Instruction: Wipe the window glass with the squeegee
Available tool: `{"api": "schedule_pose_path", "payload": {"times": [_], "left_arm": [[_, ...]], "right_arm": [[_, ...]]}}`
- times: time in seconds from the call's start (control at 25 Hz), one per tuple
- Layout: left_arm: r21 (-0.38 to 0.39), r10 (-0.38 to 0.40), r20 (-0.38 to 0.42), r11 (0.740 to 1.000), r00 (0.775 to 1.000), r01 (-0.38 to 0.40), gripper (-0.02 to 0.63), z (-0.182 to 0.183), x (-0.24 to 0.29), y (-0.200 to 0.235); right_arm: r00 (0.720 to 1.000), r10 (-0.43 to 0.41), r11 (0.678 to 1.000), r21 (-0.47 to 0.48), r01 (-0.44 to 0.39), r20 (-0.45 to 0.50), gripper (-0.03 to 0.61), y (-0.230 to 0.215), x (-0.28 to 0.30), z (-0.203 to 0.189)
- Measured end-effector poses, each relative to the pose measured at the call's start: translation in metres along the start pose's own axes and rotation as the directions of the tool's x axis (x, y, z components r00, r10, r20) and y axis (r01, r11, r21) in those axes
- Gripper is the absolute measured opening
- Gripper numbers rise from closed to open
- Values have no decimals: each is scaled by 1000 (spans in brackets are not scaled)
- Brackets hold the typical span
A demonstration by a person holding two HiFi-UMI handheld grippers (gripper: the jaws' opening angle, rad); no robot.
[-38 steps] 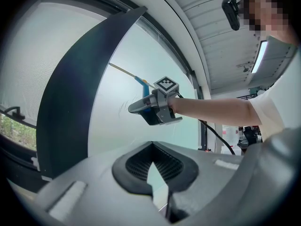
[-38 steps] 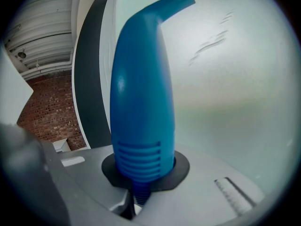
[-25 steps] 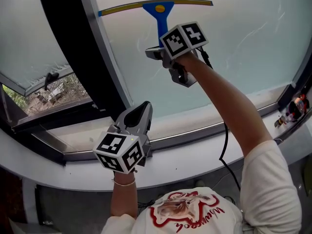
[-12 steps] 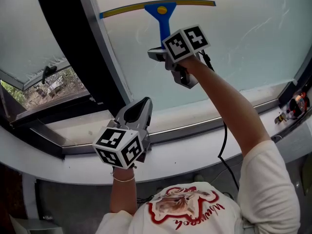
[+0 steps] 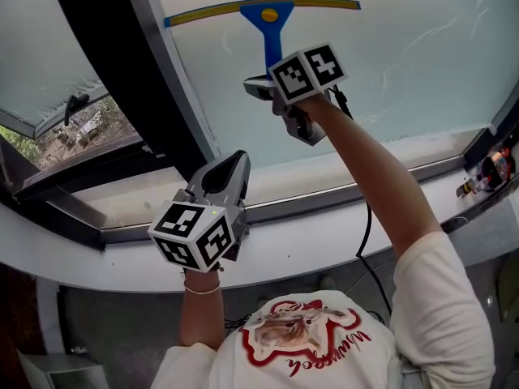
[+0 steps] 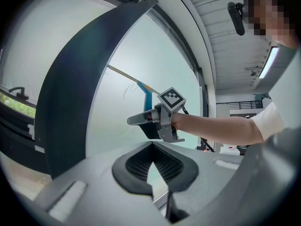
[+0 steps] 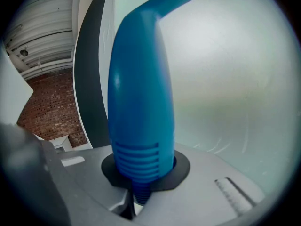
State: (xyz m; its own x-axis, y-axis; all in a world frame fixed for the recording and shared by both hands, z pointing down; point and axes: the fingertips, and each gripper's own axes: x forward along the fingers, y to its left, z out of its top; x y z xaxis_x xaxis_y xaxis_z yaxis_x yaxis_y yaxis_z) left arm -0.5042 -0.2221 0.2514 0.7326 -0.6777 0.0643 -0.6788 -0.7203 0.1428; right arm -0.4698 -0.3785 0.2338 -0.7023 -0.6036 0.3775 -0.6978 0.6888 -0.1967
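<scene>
Squeegee [image 5: 268, 24]: blue handle, long yellow-edged blade

Right gripper [image 5: 259, 85]: we held it above the left, arm outstretched, clamping the squeegee [image 5: 268, 37].
Left gripper [image 5: 227, 173]: jaws together, empty.

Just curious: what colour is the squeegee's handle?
The squeegee handle is blue; the right gripper view shows it best.

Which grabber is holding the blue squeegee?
The right gripper, raised high against the window glass, its jaws clamped on the handle of the blue plastic squeegee. The left gripper sits lower, jaws shut on nothing.
</scene>
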Motion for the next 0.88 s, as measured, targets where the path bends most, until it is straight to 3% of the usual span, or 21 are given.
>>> {"api": "schedule_pose_path", "payload": {"times": [0.88], "left_arm": [[-27, 21, -28, 999, 999, -22, 0, -18, 4, 3]], "right_arm": [[997, 3, 1000, -1, -3, -74, 46, -12, 17, -65]]}}
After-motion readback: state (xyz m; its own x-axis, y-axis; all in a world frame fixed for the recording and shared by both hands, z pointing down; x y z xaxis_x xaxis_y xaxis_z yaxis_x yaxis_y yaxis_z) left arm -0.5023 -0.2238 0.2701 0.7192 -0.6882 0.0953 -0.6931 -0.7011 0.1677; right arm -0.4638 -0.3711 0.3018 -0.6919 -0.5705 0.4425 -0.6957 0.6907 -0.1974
